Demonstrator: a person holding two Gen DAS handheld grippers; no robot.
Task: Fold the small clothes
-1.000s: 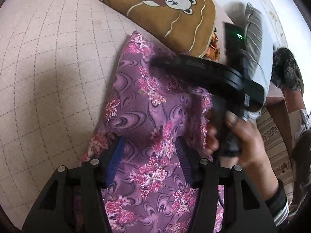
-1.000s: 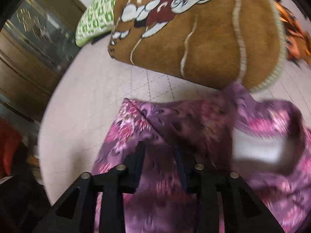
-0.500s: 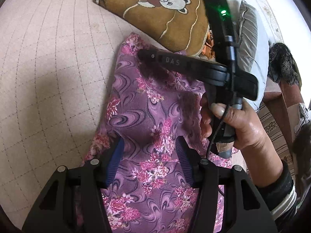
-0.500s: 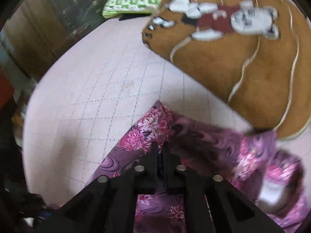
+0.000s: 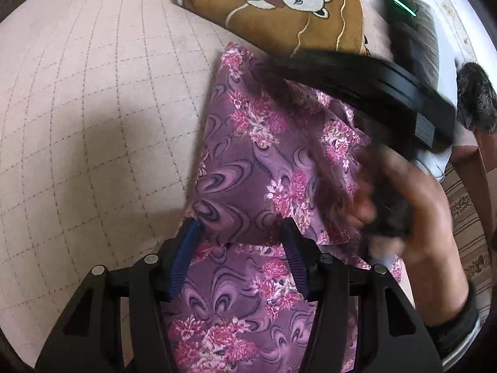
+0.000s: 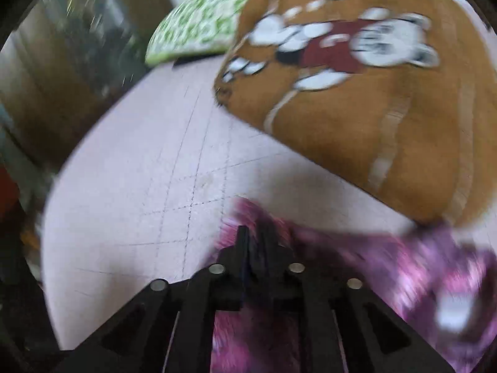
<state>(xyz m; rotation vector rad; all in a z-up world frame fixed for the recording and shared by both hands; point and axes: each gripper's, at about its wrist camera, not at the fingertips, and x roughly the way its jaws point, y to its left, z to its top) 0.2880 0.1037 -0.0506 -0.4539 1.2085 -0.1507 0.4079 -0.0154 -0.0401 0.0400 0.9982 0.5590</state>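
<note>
A purple garment with pink flowers [image 5: 264, 161] lies on a pale quilted bed cover [image 5: 93, 108]. My left gripper [image 5: 239, 233] is open, its blue-padded fingers astride the garment's near part, with a folded edge between them. My right gripper [image 6: 254, 239] is shut on the purple garment [image 6: 403, 267] near its far corner; this view is blurred by motion. The right gripper's black body [image 5: 372, 80] and the hand holding it [image 5: 413, 211] show at the right of the left wrist view, over the garment's right side.
A brown cushion with a cartoon bear [image 5: 279, 9] lies just beyond the garment, also in the right wrist view [image 6: 372, 93]. A green patterned pillow [image 6: 202, 25] is behind it. A grey pillow [image 5: 425, 46] and striped fabric [image 5: 466, 217] are at the right.
My right gripper closed on the garment's far corner and is now moving with it, blurring its view. A layer of the garment now lies folded toward my left gripper, which stayed open.
</note>
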